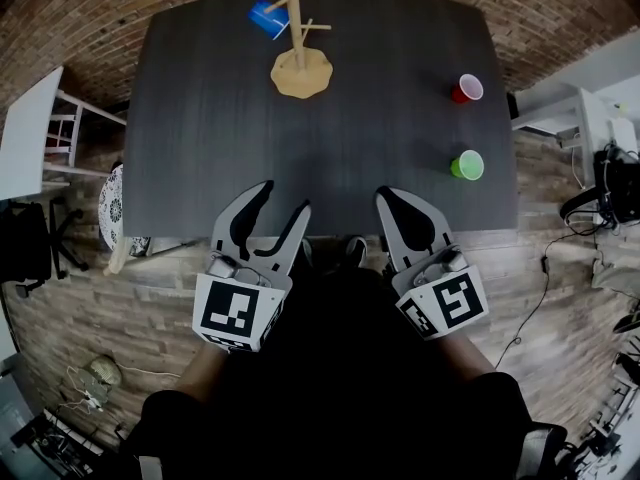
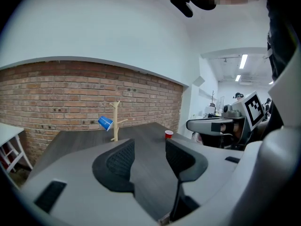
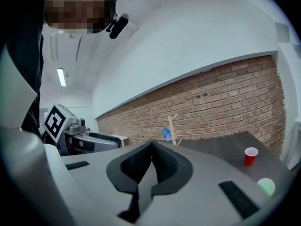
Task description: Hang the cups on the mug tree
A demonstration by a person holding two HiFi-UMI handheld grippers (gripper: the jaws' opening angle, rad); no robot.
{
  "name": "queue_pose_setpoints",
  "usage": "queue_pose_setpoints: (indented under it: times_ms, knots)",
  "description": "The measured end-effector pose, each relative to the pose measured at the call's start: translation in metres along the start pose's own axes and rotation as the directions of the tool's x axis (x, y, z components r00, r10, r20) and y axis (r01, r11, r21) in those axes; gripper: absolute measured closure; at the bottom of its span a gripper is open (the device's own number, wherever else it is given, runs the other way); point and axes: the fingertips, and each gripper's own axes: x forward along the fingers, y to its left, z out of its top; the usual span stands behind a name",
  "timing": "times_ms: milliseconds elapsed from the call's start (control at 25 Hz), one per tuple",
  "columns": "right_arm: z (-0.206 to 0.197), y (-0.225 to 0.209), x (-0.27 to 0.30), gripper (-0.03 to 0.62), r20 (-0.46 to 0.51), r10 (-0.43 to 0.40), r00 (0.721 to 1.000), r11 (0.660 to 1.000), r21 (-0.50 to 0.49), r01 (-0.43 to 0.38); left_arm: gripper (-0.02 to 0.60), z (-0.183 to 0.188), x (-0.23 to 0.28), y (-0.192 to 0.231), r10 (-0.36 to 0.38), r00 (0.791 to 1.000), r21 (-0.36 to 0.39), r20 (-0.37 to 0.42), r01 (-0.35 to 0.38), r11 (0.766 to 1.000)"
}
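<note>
Head view: dark table (image 1: 330,168), mug tree (image 1: 299,63) standing near its far edge. Both grippers hover well short of the tree, at the opposite table edge: left gripper (image 1: 283,198) has its jaws spread wide with nothing between them, right gripper (image 1: 388,196) has its jaws closed together, empty. Blue cup (image 1: 268,18) hangs on a peg, tree's left side. Red cup (image 1: 466,89) sits well right of the tree, green cup (image 1: 467,165) right and nearer. Risk: thin cups probably crush or slip under a hard pinch; bumping the tree could knock the blue cup off.
</note>
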Motion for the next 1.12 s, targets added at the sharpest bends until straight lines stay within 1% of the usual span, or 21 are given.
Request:
queue_pose_setpoints:
  times_ms: [40, 200, 320, 400, 480, 560, 640, 680, 800, 960, 1120]
  knots:
    - [0.000, 0.000, 0.001, 0.569, -0.002, 0.001, 1.000, 1.000, -0.002, -0.001, 0.364, -0.001, 0.000, 0.001, -0.002, 1.000, 0.002, -0.009, 0.002, 1.000]
    - [0.000, -0.001, 0.004, 0.569, -0.002, 0.011, 1.000, 1.000, -0.006, -0.011, 0.364, 0.008, 0.003, 0.004, 0.017, 0.998, -0.030, 0.053, -0.016, 0.999]
    - [-0.002, -0.002, 0.004, 0.569, -0.007, 0.009, 1.000, 1.000, 0.008, -0.009, 0.364, 0.009, 0.004, 0.005, 0.023, 0.998, -0.034, 0.059, -0.021, 0.999]
    - [-0.003, -0.003, 0.005, 0.569, -0.009, 0.011, 1.000, 1.000, 0.008, -0.011, 0.364, 0.008, 0.005, 0.004, 0.025, 0.998, -0.027, 0.056, -0.023, 0.999]
    - [-0.002, -0.003, 0.005, 0.569, -0.010, 0.013, 1.000, 1.000, 0.010, -0.013, 0.364, 0.006, 0.006, 0.004, 0.024, 0.999, -0.007, 0.037, -0.024, 1.000]
    - [-0.003, -0.003, 0.005, 0.569, -0.011, 0.013, 1.000, 1.000, 0.014, -0.013, 0.377, 0.004, 0.006, 0.004, 0.027, 0.999, 0.011, 0.021, -0.027, 1.000]
    - [-0.003, -0.003, 0.006, 0.569, -0.010, 0.012, 1.000, 1.000, 0.017, -0.012, 0.380, 0.001, 0.006, 0.005, 0.022, 1.000, 0.011, 0.003, -0.022, 1.000]
    - [-0.003, -0.003, 0.006, 0.569, -0.009, 0.010, 1.000, 1.000, 0.018, -0.010, 0.379, 0.002, 0.006, 0.005, 0.020, 1.000, 0.002, 0.009, -0.020, 1.000]
    - [-0.003, -0.007, 0.004, 0.570, -0.006, 0.000, 1.000, 1.000, 0.021, 0.000, 0.379, 0.008, 0.007, 0.004, 0.029, 0.998, -0.018, 0.057, -0.028, 0.999]
    - [-0.006, -0.021, 0.000, 0.569, 0.003, -0.048, 0.999, 0.997, 0.053, 0.048, 0.379, 0.011, 0.010, 0.003, 0.020, 0.998, -0.023, 0.067, -0.019, 1.000]
    - [-0.010, -0.054, -0.019, 0.569, 0.053, -0.126, 0.991, 0.985, 0.123, 0.119, 0.382, 0.011, 0.014, -0.005, 0.002, 0.998, -0.018, 0.061, -0.001, 1.000]
